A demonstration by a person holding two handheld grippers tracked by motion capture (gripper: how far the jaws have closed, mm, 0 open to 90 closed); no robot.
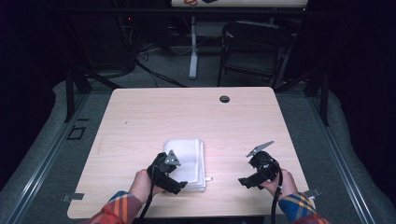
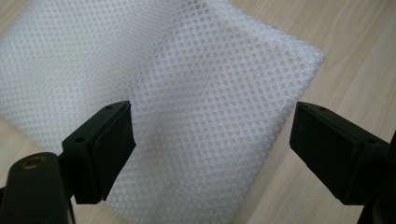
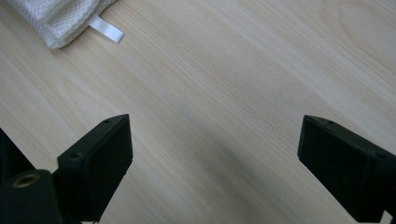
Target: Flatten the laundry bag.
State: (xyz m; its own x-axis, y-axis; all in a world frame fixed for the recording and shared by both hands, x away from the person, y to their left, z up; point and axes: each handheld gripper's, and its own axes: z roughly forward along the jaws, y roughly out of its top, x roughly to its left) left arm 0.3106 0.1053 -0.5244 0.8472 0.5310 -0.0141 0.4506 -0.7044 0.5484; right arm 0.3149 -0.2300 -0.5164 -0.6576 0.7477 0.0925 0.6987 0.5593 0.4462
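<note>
here the left gripper (image 1: pixel 180 185) hangs over the near edge of the folded white mesh cloth (image 1: pixel 187 158), which lies on the wooden table (image 1: pixel 140 121) toward its near side; its jaws stand apart over the cloth's corner, gripping nothing. to the right, well apart from the cloth, the right gripper (image 1: pixel 246 183) hovers over bare wood with its jaws spread and empty, the cloth's small white tag (image 3: pixel 106 29) off to one side
</note>
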